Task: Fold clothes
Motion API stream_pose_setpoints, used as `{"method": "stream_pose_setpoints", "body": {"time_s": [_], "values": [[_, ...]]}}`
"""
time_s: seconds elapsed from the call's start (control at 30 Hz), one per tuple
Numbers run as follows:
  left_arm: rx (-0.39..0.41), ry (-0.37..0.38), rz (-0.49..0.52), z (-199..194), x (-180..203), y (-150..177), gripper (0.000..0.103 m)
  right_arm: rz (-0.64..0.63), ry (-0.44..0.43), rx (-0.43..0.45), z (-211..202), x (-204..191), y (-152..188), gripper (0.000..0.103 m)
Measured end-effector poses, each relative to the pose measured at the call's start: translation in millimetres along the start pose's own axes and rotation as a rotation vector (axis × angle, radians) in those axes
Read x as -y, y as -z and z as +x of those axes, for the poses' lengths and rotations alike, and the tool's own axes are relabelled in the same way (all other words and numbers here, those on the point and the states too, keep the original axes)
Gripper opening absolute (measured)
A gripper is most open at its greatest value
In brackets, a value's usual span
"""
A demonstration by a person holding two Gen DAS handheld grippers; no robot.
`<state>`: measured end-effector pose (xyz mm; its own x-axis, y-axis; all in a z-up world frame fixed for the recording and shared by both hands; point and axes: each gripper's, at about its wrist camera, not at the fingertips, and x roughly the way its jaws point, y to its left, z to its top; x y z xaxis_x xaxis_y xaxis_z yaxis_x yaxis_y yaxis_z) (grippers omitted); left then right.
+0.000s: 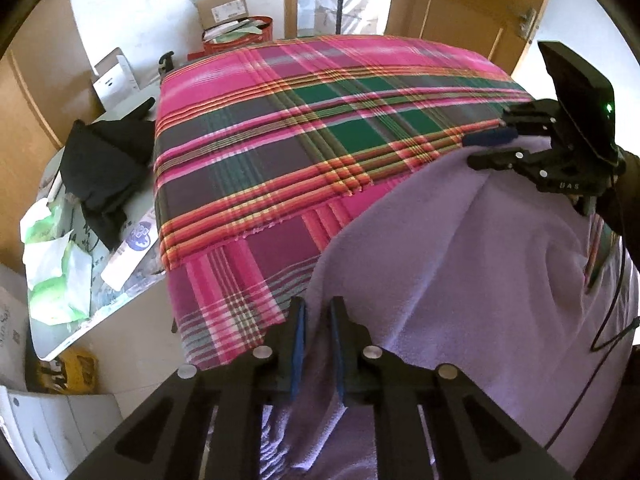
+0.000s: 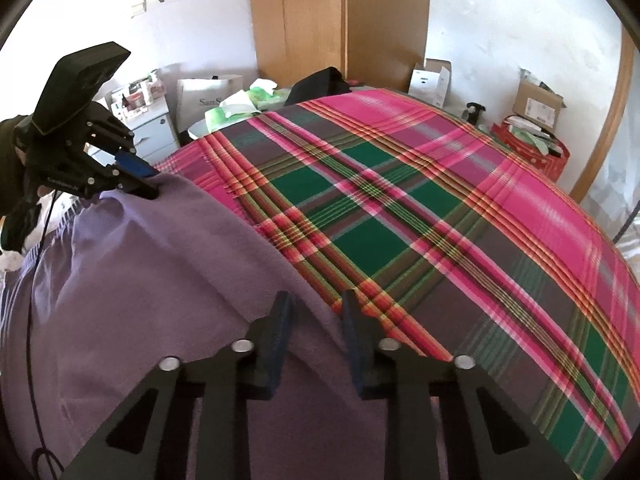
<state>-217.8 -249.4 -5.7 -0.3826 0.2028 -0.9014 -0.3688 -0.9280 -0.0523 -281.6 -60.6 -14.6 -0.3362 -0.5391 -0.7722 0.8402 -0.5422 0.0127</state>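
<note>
A lilac fleece garment lies on the near part of a bed covered by a pink and green plaid sheet. In the left wrist view my left gripper stands narrow at the garment's left edge, with a fold of the fabric pinched between its blue pads. My right gripper grips the far right edge, and creases run out from it. The right wrist view shows the same garment, the plaid sheet, my right gripper closed on the cloth's edge and my left gripper clamping the far corner.
Left of the bed, a white table carries a black garment and green and white packets. Cardboard boxes and a red basket stand beyond the bed's far end. A wooden door and a wardrobe line the walls.
</note>
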Motion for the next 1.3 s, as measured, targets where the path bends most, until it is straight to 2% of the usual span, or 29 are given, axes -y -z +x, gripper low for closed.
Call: {"method": "stream_pose_setpoints", "body": {"time_s": [0.07, 0.2, 0.5, 0.67, 0.87, 1.3], "values": [[0.007, -0.007, -0.015, -1, 0, 1, 0.010, -0.008, 0.001, -0.003, -2, -2, 1, 0.009], [0.011, -0.030, -0.027, -2, 2, 2, 0.007, 0.001, 0.028, -0.004, -6, -7, 2, 0.004], [0.063, -0.086, -0.016, -26, 15, 6, 0.006, -0.011, 0.069, 0.036, -40, -32, 0, 0.003], [0.087, -0.127, -0.006, -44, 26, 12, 0.006, 0.022, 0.050, 0.064, -63, -44, 2, 0.003], [0.112, -0.134, -0.008, -67, 36, 20, 0.005, 0.007, 0.053, 0.101, -92, -68, 5, 0.003], [0.137, -0.136, -0.032, -101, 57, 44, 0.005, -0.011, 0.042, 0.109, -131, -107, 21, 0.003]]}}
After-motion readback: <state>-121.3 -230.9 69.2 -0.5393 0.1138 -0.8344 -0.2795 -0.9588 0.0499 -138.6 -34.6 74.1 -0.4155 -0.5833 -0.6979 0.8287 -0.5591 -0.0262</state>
